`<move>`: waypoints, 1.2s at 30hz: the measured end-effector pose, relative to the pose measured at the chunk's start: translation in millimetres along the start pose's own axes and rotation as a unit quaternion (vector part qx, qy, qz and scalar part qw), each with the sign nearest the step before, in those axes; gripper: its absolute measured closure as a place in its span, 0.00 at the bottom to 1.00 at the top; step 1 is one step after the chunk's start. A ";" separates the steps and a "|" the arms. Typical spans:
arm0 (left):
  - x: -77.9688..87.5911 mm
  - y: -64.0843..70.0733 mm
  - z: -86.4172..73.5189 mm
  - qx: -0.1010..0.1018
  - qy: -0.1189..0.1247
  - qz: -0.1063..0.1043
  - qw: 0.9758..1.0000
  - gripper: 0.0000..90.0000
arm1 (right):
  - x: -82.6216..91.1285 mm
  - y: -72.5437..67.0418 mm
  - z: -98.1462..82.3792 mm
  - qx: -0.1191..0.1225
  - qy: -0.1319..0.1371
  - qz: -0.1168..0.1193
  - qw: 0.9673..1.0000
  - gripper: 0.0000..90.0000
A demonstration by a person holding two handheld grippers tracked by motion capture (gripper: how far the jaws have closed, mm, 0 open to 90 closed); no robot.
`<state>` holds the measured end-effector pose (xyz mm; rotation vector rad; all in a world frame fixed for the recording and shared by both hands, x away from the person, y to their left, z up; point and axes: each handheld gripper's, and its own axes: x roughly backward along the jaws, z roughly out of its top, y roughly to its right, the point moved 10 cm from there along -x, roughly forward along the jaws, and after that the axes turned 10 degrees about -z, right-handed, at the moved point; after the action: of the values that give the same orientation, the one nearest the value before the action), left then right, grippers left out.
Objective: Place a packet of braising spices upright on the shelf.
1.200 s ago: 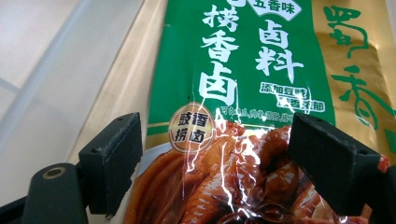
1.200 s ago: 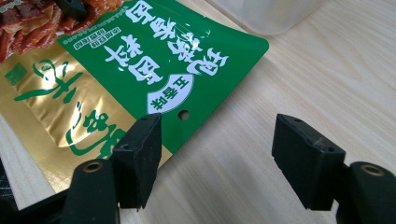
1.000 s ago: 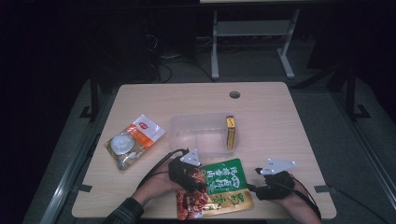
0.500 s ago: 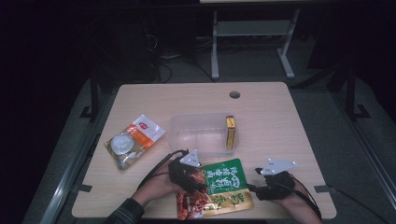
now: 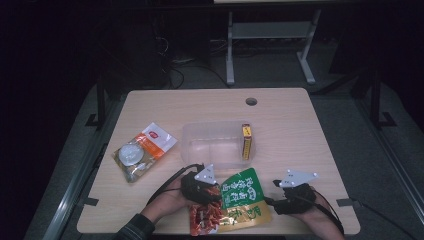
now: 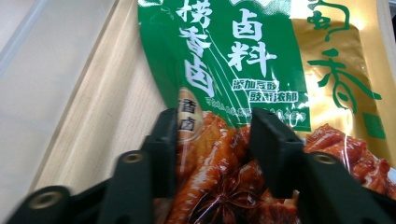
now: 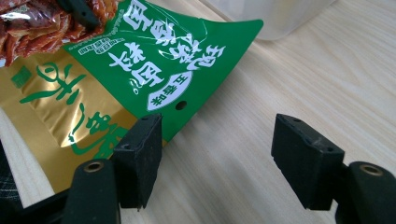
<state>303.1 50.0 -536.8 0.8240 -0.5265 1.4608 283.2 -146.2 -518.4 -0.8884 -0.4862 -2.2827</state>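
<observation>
The left gripper [image 6: 212,140] has its jaws spread over the lower, red part of the seasoning packet [image 6: 261,93], one on each side of a band of the printed meat; whether the pads press on the film or hang just above it I cannot tell. The right gripper [image 7: 217,158] is released, its jaws wide apart, the left jaw just at the gold edge of the packet and the right jaw over bare wood.

From above, the packet [image 5: 240,200] lies flat near the front edge of the desk [image 5: 210,100], between the two grippers, the left one [image 5: 202,187] at its left side and the right one [image 5: 292,197] just off its right side. Its long axis runs slantwise: the green top end points toward the back of the desk and a little right, the red end toward the front left.

The left gripper view gives the print close up, white characters on green over glossy red meat, which the high view blurs. The right gripper view shows a small hang hole [image 7: 180,105] in the green end.

Only the high view takes in a clear plastic tub [image 5: 217,145] mid-desk with a yellow box [image 5: 246,141] on edge inside its right end, and an orange-and-white pouch [image 5: 142,150] toward the left edge.
</observation>
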 end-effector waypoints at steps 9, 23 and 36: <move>1.1 0.0 1.5 0.004 0.009 0.016 1.000 0.95 | 0.4 0.6 0.3 -0.001 0.002 0.001 1.000 0.37; 24.9 7.2 8.5 0.030 0.059 0.006 0.998 0.99 | 4.1 4.1 4.5 -0.016 0.020 -0.002 1.000 0.36; 71.4 4.5 10.7 0.043 0.115 0.036 0.992 0.99 | 7.4 6.6 7.1 -0.024 0.033 0.002 0.999 0.35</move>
<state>305.8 87.9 -475.3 0.6982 -0.3230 1.6306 286.7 -150.4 -507.5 -0.8336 -0.4015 -2.3214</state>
